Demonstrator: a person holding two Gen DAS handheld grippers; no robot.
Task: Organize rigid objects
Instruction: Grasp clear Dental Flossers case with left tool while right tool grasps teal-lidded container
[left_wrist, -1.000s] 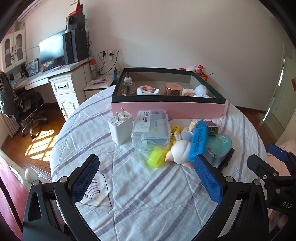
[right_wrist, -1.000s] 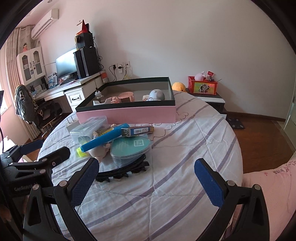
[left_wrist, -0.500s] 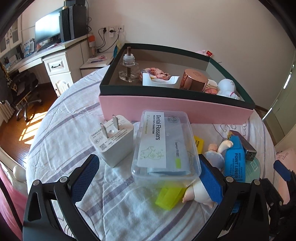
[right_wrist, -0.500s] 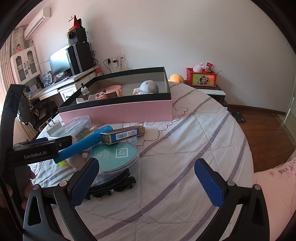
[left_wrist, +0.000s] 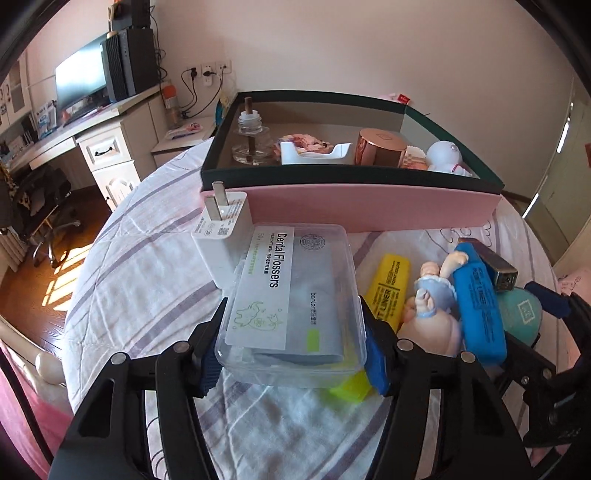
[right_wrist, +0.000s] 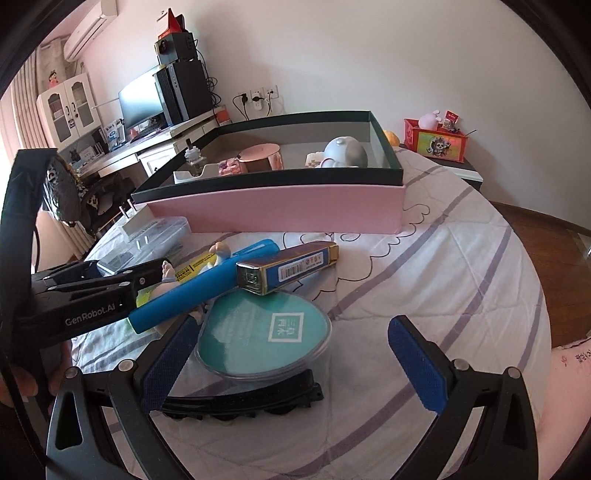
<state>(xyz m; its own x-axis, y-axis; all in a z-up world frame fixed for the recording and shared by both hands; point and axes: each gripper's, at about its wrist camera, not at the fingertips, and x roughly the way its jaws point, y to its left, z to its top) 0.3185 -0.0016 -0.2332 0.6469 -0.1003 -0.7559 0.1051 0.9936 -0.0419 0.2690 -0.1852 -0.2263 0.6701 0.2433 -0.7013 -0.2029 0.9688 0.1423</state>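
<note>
Item: clear floss box (left_wrist: 291, 306), on the desk before the pink storage box (left_wrist: 369, 212). Left gripper (left_wrist: 291, 363) jaws closing around it; right gripper (right_wrist: 295, 365) jaws wide, empty. Risk: slick plastic slipping, nudging the charger (left_wrist: 221, 236).

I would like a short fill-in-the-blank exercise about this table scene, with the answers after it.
1. The left hand-held gripper is closing around the clear box labelled Dental ____.
2. The white charger has ____ metal prongs.
3. The storage box has a ____ front wall.
4. The teal round case lies on a ____ toothed part.

Answers: Flossers; two; pink; black
</note>
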